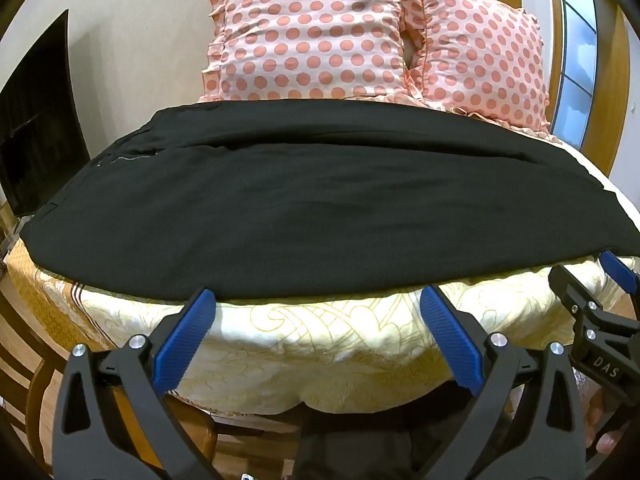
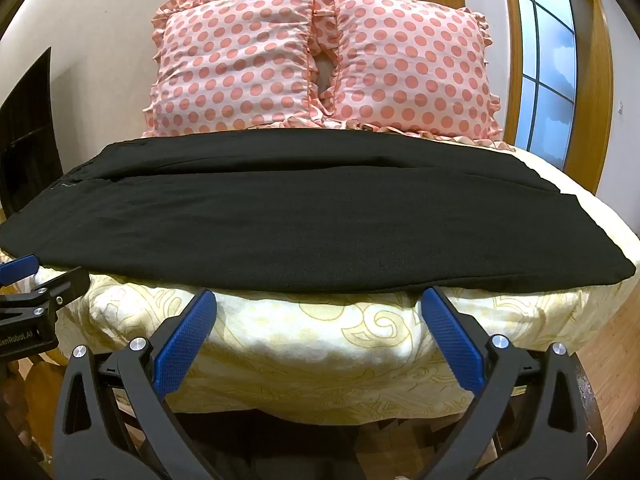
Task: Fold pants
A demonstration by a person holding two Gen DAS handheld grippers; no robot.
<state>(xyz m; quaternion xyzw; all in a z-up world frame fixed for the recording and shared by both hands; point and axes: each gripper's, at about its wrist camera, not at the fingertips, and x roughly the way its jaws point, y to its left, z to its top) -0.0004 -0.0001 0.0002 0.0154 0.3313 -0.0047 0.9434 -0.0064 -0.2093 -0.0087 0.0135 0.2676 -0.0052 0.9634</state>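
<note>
Black pants [image 1: 240,208] lie flat across the bed, legs laid one on the other, waist end at the left with a small zip showing. They also fill the right wrist view [image 2: 300,220]. My left gripper [image 1: 318,298] is open, its blue pads just short of the pants' near edge. My right gripper [image 2: 318,298] is open too, at the near edge further right. The right gripper shows at the right of the left wrist view [image 1: 592,280]. The left gripper shows at the left edge of the right wrist view [image 2: 36,276].
The bed has a cream and yellow patterned cover [image 1: 320,352] [image 2: 320,352]. Two pink polka-dot pillows [image 1: 312,36] [image 2: 412,68] stand against the wall behind the pants. A dark screen [image 1: 36,128] is at the left, a window [image 2: 544,64] at the right, wood floor below.
</note>
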